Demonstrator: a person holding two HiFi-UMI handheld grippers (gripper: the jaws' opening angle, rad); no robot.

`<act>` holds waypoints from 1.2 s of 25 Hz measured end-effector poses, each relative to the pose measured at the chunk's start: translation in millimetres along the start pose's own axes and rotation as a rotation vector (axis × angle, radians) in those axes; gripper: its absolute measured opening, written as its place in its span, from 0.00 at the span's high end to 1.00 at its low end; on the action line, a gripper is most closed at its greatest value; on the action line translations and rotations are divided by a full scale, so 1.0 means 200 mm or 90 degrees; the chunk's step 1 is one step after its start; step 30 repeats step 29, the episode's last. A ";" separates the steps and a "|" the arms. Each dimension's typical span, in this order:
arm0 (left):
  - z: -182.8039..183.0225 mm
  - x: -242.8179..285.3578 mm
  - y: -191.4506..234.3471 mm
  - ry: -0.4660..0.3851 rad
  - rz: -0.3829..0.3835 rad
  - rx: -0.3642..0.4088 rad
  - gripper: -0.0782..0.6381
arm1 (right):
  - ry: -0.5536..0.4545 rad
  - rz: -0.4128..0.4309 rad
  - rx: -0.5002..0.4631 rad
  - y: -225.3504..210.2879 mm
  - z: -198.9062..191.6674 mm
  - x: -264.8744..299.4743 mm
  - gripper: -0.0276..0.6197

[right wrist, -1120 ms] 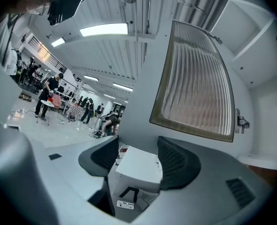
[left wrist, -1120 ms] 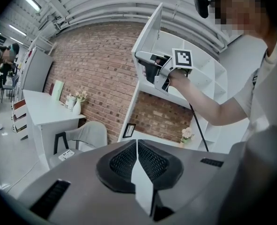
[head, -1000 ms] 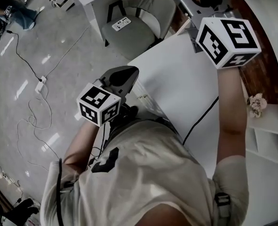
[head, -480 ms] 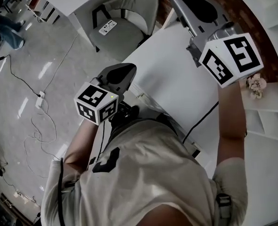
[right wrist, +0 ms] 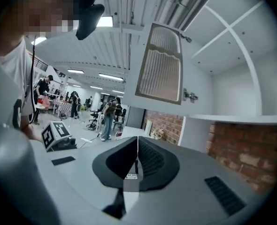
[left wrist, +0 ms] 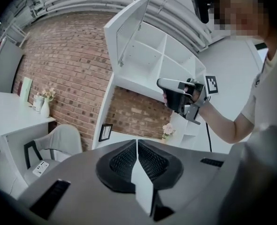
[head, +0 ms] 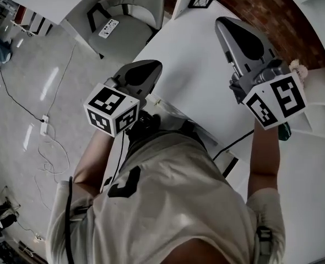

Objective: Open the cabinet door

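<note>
Starting nearest, the left tool sits low at centre frame with its jaws pressed together on nothing, probably idle because the job needs no second grip. The right tool is likewise closed and empty, held above the white surface and apart from the cabinet. Farther off, at upper centre of the left gripper view, the cabinet door stands swung up above its bare shelves. The opening looks done, and neither tool touches the door.
</note>
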State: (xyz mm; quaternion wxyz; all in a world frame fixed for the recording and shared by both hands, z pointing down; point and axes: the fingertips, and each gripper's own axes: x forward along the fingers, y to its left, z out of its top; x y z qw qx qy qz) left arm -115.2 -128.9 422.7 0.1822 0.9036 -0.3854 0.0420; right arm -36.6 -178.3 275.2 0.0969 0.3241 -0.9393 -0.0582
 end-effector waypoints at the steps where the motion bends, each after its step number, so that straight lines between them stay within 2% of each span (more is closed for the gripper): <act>1: 0.00 0.02 -0.01 0.003 -0.010 0.004 0.86 | 0.000 -0.017 0.019 -0.02 -0.03 -0.05 0.91; 5: 0.00 0.11 -0.10 0.017 -0.059 0.018 0.86 | 0.012 -0.120 0.077 -0.10 -0.19 -0.26 0.91; 7: -0.01 0.14 -0.15 0.026 -0.069 0.019 0.86 | 0.021 -0.158 0.103 -0.12 -0.27 -0.37 0.91; 16: -0.07 0.34 -0.37 0.057 -0.075 0.034 0.86 | 0.021 -0.241 0.254 -0.17 -0.62 -0.78 0.91; 24: -0.09 0.43 -0.66 0.074 -0.064 0.058 0.86 | 0.072 -0.238 0.355 -0.13 -0.88 -1.10 0.91; 30: -0.09 0.47 -0.76 0.091 -0.055 0.062 0.86 | 0.095 -0.226 0.400 -0.14 -0.97 -1.22 0.91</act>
